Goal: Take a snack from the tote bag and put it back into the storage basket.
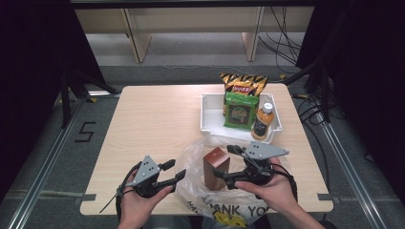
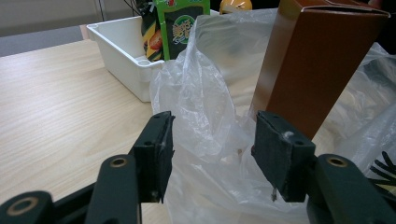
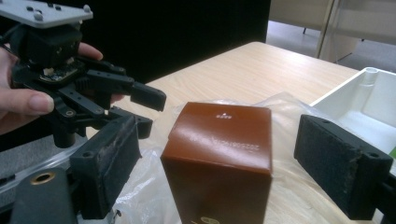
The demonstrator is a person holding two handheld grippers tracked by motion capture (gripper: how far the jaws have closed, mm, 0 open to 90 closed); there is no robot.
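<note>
A brown carton (image 1: 216, 164) (image 3: 219, 154) stands upright on a clear plastic bag (image 1: 196, 162) (image 2: 205, 102) near the table's front edge. My right gripper (image 1: 224, 162) (image 3: 224, 154) is open, one jaw on each side of the carton, and neither pad touches it. To the left of the bag, my left gripper (image 1: 175, 170) (image 2: 215, 149) is open, with the bag's loose film just ahead of its jaws and the carton (image 2: 322, 65) behind to the right. The left gripper (image 3: 147, 111) also appears in the right gripper view, held in a hand.
A white tray (image 1: 206, 112) (image 2: 116, 51) (image 3: 369, 93) at the back right holds a green snack bag (image 1: 239, 110) (image 2: 182, 23), a yellow striped bag (image 1: 243, 83) and an orange drink bottle (image 1: 263, 121). Bare wooden tabletop (image 1: 153, 119) lies to the left.
</note>
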